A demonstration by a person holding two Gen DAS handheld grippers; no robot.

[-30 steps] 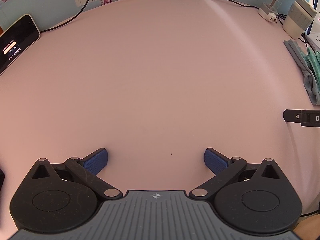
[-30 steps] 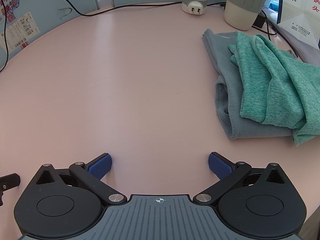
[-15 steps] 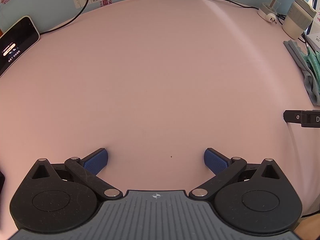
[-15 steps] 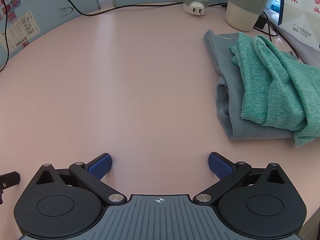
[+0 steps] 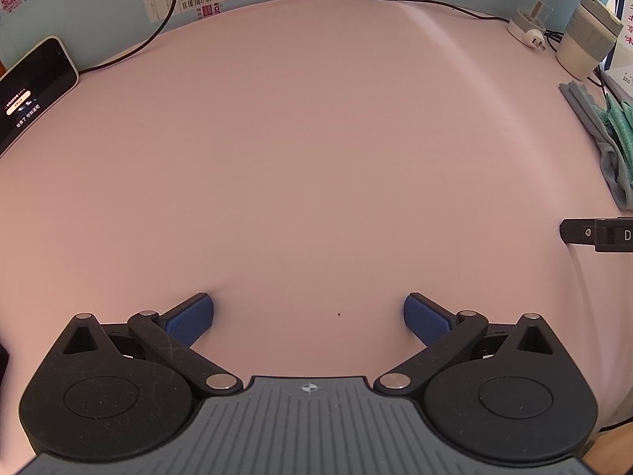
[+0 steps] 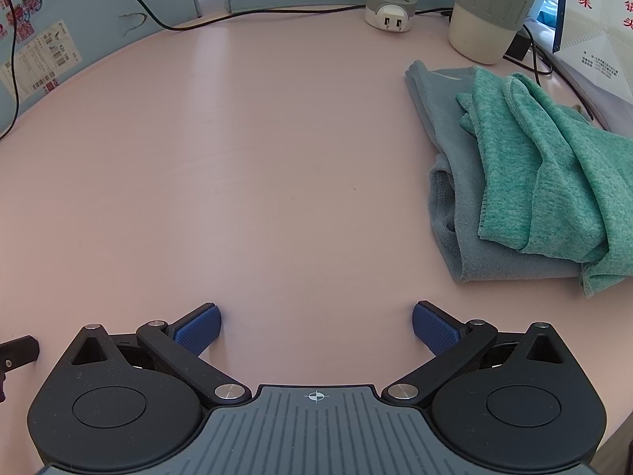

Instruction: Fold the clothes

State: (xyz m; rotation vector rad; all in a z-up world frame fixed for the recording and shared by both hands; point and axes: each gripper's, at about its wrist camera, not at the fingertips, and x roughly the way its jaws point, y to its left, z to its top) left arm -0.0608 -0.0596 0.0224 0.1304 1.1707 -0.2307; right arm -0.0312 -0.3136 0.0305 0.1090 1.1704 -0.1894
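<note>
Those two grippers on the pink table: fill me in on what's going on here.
A person is holding a gripper in each hand, set to fold clothes, but nothing is picked up yet. The left gripper and the right gripper both sit open and empty over bare pink table. The clothes lie in a loose pile off to the right: a green garment crumpled on top of a grey one, neither folded neatly. A phone, a cup and a plug adapter sit along the far edge.

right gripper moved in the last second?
Yes, slightly: right gripper drifted left; the fixed white plug adapter and green cloth shifted right in its view.
</note>
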